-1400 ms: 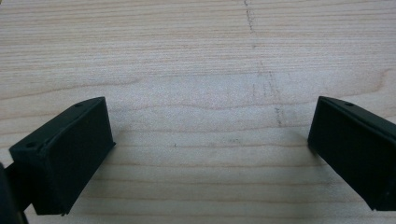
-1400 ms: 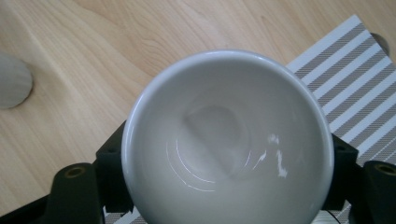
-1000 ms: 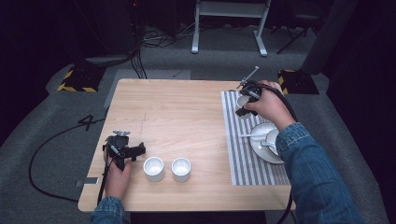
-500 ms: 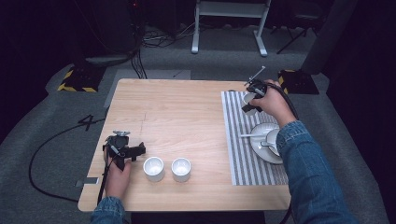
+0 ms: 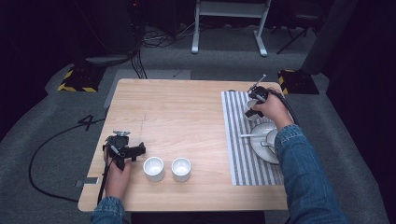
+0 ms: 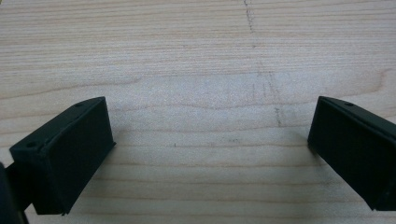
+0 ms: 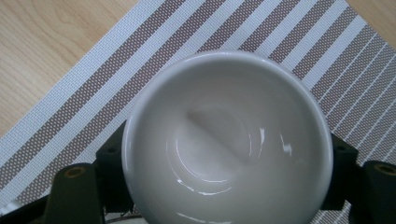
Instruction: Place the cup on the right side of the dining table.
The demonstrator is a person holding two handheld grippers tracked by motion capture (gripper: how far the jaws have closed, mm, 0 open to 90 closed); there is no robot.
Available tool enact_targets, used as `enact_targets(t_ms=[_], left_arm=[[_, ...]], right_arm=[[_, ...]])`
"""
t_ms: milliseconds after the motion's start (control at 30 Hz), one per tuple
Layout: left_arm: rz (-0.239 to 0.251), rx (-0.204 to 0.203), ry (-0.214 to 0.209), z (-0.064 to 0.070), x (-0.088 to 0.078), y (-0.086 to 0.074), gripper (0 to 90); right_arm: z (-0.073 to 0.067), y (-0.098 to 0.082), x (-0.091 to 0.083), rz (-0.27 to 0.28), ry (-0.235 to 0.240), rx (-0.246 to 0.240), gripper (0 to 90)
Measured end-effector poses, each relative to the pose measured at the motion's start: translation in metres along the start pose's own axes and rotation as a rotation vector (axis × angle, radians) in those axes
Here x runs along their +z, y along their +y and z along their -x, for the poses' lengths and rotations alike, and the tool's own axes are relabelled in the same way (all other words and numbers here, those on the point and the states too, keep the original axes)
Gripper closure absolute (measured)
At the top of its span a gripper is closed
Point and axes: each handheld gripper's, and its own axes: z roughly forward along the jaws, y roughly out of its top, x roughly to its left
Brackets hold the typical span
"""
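Observation:
My right gripper is shut on a small white cup, one jaw on each side of its wall. It holds the cup over the far end of a striped placemat. The cup is empty. Near the front left of the wooden table, my left gripper rests low with its jaws wide open, and only bare wood lies between its fingers. Two more white cups stand side by side just right of it.
On the placemat near the right forearm sits a white plate carrying a cup, with a spoon lying at its left rim. A cable trails off the table's left edge.
The right hand with its cup has shifted only slightly over the far end of the placemat. The left gripper has stayed put.

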Motion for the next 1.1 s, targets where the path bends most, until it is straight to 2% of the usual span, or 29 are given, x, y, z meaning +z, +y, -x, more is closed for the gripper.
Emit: enact_targets(t_ms=[67,200,367,567,833,1100], left_arm=[[0.0,0.0,0.0,0.0,0.0,0.0,0.2],[0.0,0.0,0.0,0.0,0.0,0.0,0.2],[0.0,0.0,0.0,0.0,0.0,0.0,0.2],[0.0,0.0,0.0,0.0,0.0,0.0,0.2],[0.0,0.0,0.0,0.0,0.0,0.0,0.2],[0.0,0.0,0.0,0.0,0.0,0.0,0.2]], right_arm=[[0.001,-0.002,0.005,0.009,0.008,0.007,26.9],[0.0,-0.004,0.014,-0.016,0.008,0.005,26.9],[0.002,-0.007,0.021,0.0,0.017,0.024,26.9],[0.003,-0.009,0.025,0.012,0.034,0.044,26.9],[0.003,-0.009,0.027,0.002,0.043,0.049,26.7],[0.005,-0.016,0.027,0.03,0.052,0.096,26.5]])
